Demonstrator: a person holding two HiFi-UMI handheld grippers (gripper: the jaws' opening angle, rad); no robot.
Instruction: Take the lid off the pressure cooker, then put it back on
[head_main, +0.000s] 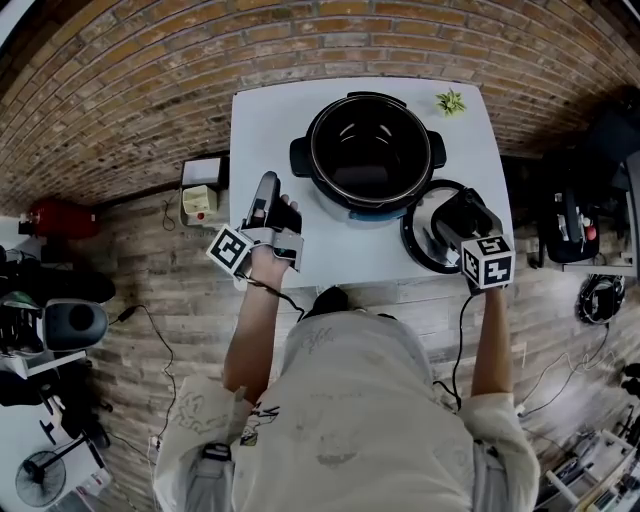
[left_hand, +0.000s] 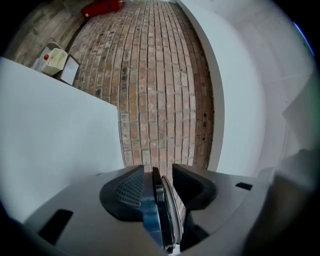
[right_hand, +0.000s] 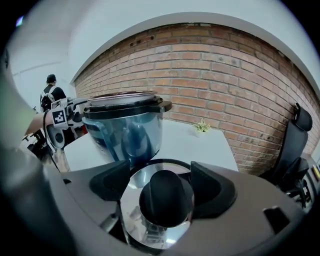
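Removal is done: the pressure cooker (head_main: 370, 150) stands open mid-counter (head_main: 270, 120), its lid (head_main: 420, 245) lying flat near the front right corner. The right claw (right_hand: 161, 180) straddles the lid's knob (right_hand: 165, 200), released; the left claw (head_main: 268, 190) idles released. Refitting remains.

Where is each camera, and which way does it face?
Head view: on the person's head, steeply down at table and open pressure cooker; torso, forearms show.
Left gripper view: on the left hand-held gripper, facing brick wall; its jaws show.
Right gripper view: on the right hand-held gripper, over the lid toward the cooker; its jaws show.
Shared: head and right views: cooker, lid.
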